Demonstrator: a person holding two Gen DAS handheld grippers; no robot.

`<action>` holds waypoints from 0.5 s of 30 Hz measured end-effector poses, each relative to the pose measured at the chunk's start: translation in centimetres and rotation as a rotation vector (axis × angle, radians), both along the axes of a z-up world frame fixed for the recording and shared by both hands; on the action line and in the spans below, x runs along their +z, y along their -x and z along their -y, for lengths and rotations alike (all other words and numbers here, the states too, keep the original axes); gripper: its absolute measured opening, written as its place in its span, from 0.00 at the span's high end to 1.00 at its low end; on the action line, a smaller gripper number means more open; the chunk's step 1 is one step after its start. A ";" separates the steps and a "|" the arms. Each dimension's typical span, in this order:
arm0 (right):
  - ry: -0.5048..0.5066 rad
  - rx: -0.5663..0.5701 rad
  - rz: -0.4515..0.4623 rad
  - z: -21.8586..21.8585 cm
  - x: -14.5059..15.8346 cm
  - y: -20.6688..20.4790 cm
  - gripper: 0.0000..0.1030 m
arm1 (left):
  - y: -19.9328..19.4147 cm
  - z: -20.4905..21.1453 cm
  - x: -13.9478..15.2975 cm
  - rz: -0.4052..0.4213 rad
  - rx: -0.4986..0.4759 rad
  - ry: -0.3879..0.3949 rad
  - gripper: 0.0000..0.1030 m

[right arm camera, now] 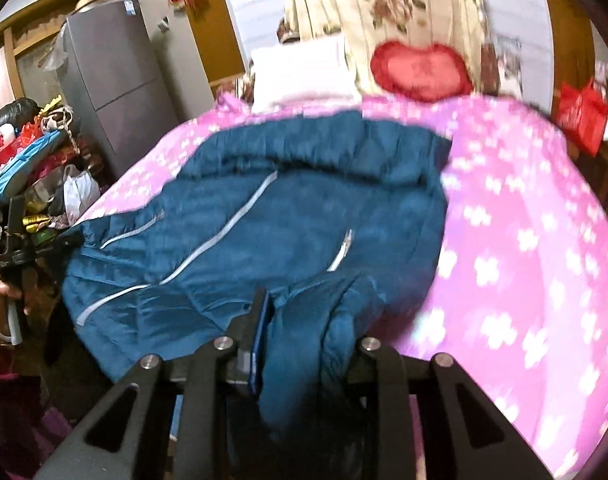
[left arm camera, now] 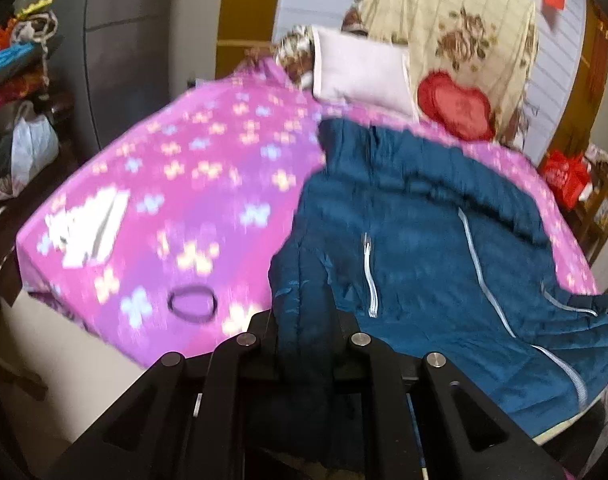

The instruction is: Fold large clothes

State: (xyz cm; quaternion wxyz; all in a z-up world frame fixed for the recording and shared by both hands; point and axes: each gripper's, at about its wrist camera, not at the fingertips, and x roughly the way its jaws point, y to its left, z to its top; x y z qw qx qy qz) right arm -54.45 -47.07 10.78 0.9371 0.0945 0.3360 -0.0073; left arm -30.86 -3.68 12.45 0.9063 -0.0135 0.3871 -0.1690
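Note:
A large teal padded jacket (left arm camera: 415,240) with pale zips lies spread on a pink flowered bedspread (left arm camera: 192,168). My left gripper (left arm camera: 304,316) is shut on a bunched fold of the jacket's near edge, and the fabric rises between its black fingers (left arm camera: 264,320). In the right wrist view the same jacket (right arm camera: 264,216) fills the middle. My right gripper (right arm camera: 304,320) is shut on a thick fold of its near hem, which hides one finger. At the far left of that view a hand holds the left gripper (right arm camera: 70,241) at the jacket's corner.
A black hair tie (left arm camera: 192,304) and a white patch (left arm camera: 92,232) lie on the bedspread left of the jacket. A white pillow (left arm camera: 359,68) and a red heart cushion (left arm camera: 455,104) sit at the head. A grey fridge (right arm camera: 116,80) and cluttered shelves (right arm camera: 32,152) stand at the left.

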 end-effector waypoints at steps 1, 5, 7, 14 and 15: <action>0.011 -0.005 0.016 0.2 0.6 -0.4 0.74 | -0.4 0.1 0.6 0.017 0.004 0.002 1.00; 0.020 -0.039 0.063 1.3 2.8 -1.9 0.74 | -2.2 0.8 2.6 0.065 0.023 0.025 1.00; 0.024 -0.055 0.084 2.0 3.8 -2.9 0.74 | -3.2 1.3 3.4 0.083 0.029 0.034 1.00; 0.050 -0.108 0.126 3.6 5.7 -6.2 0.74 | -7.2 4.0 5.7 0.122 0.047 0.022 1.00; 0.056 -0.116 0.128 3.8 5.8 -6.7 0.74 | -7.8 4.4 5.9 0.125 0.048 0.016 1.00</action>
